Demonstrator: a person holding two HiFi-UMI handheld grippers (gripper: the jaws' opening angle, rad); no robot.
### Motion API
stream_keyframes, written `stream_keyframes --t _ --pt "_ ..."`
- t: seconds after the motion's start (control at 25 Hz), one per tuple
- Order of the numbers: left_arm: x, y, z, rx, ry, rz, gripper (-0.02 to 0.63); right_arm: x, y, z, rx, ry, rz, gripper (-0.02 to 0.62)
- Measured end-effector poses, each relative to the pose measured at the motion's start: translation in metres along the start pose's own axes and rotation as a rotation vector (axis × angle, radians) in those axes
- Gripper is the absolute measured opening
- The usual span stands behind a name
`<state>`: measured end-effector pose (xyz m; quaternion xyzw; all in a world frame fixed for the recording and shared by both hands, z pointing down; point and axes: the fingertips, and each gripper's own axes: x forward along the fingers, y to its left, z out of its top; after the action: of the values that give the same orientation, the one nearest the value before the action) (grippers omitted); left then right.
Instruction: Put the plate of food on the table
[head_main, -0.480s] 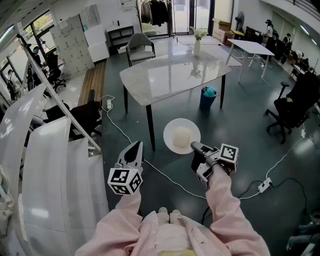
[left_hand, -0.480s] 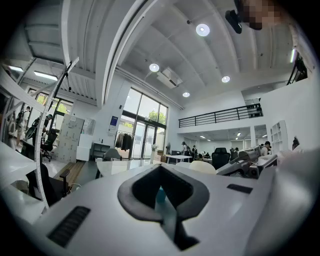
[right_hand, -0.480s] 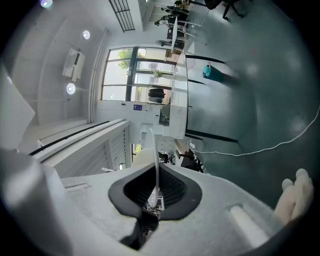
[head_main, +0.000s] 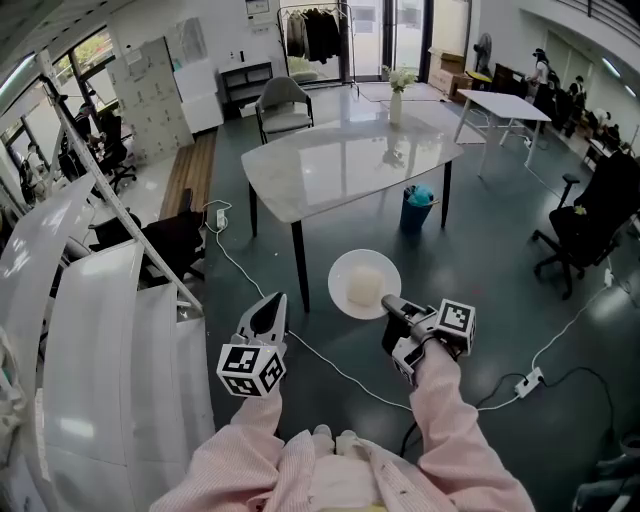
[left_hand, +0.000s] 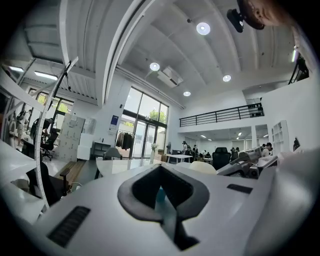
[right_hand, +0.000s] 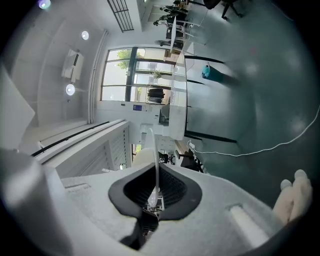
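A white plate (head_main: 352, 266) carrying a pale lump of food (head_main: 365, 285) hangs level above the dark floor, in front of the white marble table (head_main: 340, 165). My right gripper (head_main: 388, 303) is shut on the plate's near rim. In the right gripper view the plate (right_hand: 155, 155) shows edge-on, clamped between the jaws of the right gripper (right_hand: 154, 192), with the food (right_hand: 141, 156) beside it. My left gripper (head_main: 268, 308) is held out level to the left of the plate, shut and empty. In the left gripper view, the left gripper (left_hand: 162, 200) points toward the table.
A vase of flowers (head_main: 397, 98) stands at the table's far edge, and a grey chair (head_main: 283, 105) sits behind the table. A blue bin (head_main: 417, 205) is under its right side. Cables (head_main: 330, 362) cross the floor. White curved panels (head_main: 100, 340) fill the left; an office chair (head_main: 590, 225) is at the right.
The table, plate and right gripper sit slightly lower in the head view than before. The right gripper's hold on the plate is unchanged, and the left gripper has barely moved.
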<state>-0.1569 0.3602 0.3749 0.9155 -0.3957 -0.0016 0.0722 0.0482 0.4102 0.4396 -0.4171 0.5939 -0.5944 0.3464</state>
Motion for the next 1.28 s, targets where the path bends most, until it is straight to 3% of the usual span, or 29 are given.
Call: stream_keyframes --t 0.4,0.64,0.88,1.28 --pt "0.003 -0.012 -0.012 -0.013 0.002 0.019 -0.009 -0.003 -0.01 0.011 0.005 0.029 -0.013 0.015" --pt "0.039 0.0 -0.017 -0.021 -0.002 0.026 -0.009 0.022 -0.02 0.038 0.009 0.035 -0.017 0.015" --pt "0.1 0.031 -0.017 -0.025 0.002 0.021 -0.009 0.072 -0.022 0.076 0.019 0.039 -0.013 0.015" --pt "0.215 0.12 0.0 -0.06 0.027 0.008 -0.009 0.195 -0.017 0.144 0.049 0.025 -0.039 0.017"
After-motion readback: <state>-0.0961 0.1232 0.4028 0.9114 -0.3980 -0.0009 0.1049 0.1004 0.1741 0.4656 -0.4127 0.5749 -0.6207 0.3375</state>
